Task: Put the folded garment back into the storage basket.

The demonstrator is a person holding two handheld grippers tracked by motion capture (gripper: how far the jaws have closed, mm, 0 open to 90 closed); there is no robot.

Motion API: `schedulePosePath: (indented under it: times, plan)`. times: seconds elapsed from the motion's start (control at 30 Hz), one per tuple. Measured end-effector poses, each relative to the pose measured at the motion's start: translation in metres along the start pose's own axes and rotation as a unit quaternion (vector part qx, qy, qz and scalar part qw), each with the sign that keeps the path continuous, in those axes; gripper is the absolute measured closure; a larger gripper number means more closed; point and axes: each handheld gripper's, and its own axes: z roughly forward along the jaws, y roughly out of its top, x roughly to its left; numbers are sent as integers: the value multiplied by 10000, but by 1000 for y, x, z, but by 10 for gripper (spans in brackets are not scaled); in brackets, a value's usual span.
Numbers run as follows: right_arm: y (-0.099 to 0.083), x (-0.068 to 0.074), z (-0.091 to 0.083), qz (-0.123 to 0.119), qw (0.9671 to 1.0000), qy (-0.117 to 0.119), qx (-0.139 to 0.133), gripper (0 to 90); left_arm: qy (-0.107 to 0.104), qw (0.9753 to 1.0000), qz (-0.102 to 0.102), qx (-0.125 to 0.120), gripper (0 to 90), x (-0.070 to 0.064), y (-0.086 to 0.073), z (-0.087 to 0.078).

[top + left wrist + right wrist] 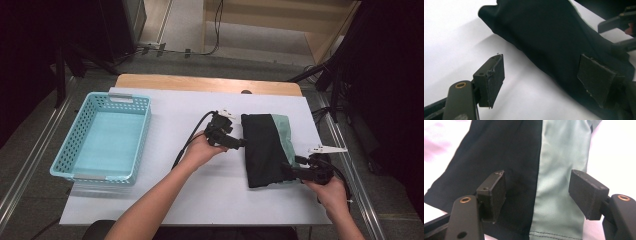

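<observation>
Garment: we have a folded black and pale green garment (265, 149) lying flat near the right edge of the white table cover (165, 200), its long side running front to back.

Left gripper: our left gripper (241, 143) sits at the garment's left edge, about midway along it. In the left gripper view its jaws stand spread, one pad over bare cover and the other over black cloth (544, 32), so the edge lies between them, placed for a pinch, we judge.

Right gripper: our right gripper (296, 167) is at the garment's near right corner. In the right gripper view its jaws are also spread and grip nothing, straddling the seam where black meets the green panel (564, 170).

Why so placed: with a gripper at each side, we judge the cloth is about to be lifted or folded over; whether any pad already touches fabric we cannot quite tell.

Materials: the cloth is thin, matt and limp, with a stitched hem at the green panel's near end; the pads are dark, squared and coarse-faced.

Basket: a light blue plastic basket (82, 131) with perforated walls stands at the cover's left edge, well apart from the garment.
</observation>
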Motion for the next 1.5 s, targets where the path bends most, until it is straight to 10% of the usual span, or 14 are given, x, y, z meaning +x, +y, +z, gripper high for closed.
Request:
schedulePosePath:
  times: [0.57, 1.13, 1.5]
  plan:
    - [-2, 9, 25, -374, 9981, -363, 333, 298, -15, 9999, -8, 106, 215, 2, 7, 26]
    - [4, 20, 28, -73, 9988, -248, 414, 741, 24, 9999, -82, 112, 201, -5, 12, 54]
    - [9, 20, 29, -58, 9982, -250, 550, 747, -66, 9978, -577, 314, 460, 2, 9, 59]
